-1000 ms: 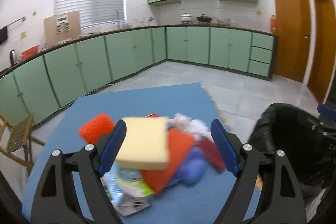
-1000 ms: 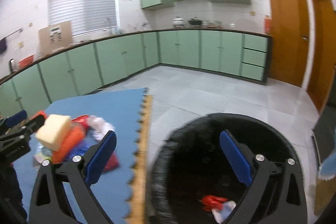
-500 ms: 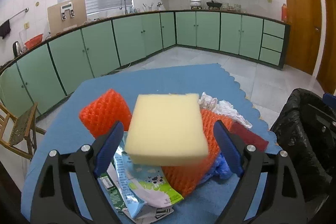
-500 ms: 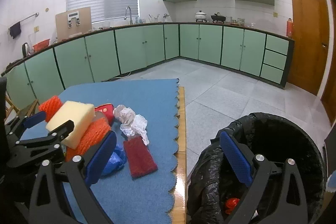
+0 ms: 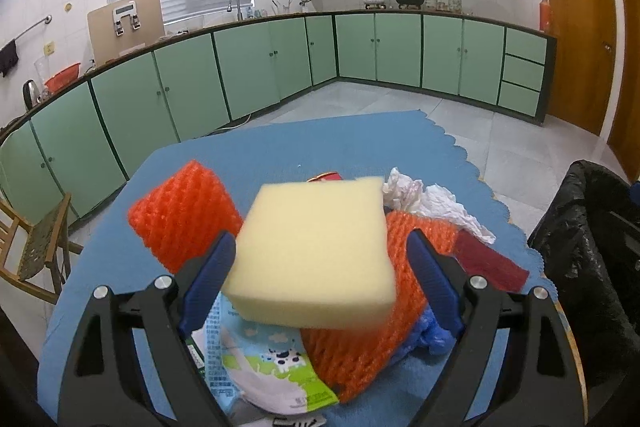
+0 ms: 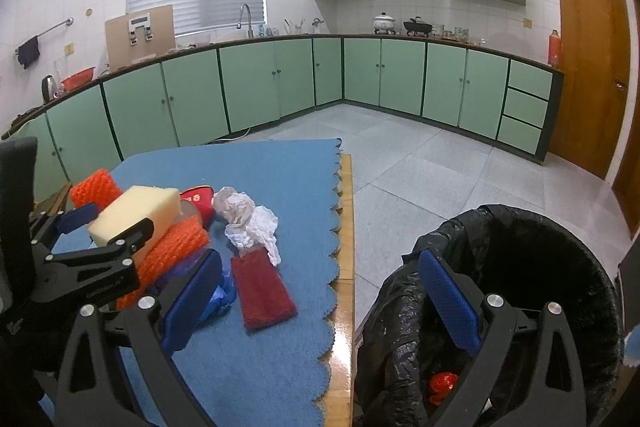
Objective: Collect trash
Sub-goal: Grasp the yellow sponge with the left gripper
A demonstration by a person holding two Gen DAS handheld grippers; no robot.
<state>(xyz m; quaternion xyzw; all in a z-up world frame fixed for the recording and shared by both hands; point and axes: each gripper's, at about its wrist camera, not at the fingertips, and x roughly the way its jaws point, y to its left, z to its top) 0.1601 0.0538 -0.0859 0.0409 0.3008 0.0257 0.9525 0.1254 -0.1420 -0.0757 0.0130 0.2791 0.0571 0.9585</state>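
Trash pile [image 6: 224,247]: on blue mat [image 6: 280,179] atop bench, left of bin.
Sponge [image 5: 316,255]: yellow, btwn left claw [image 5: 316,287] pads, above the pile; left pad at its edge, right pad just clear.
Left claw: spread wide, no firm squeeze seen.
Right claw [image 6: 320,303]: apart, empty; straddles bench edge, right finger over bin.
Bin [image 6: 540,267]: black liner, red scrap [image 6: 442,385] inside.
Other trash: orange foam nets [image 5: 184,215], crumpled tissue [image 6: 252,223], dark red pouch [image 6: 262,291], milk wrapper [image 5: 272,371].
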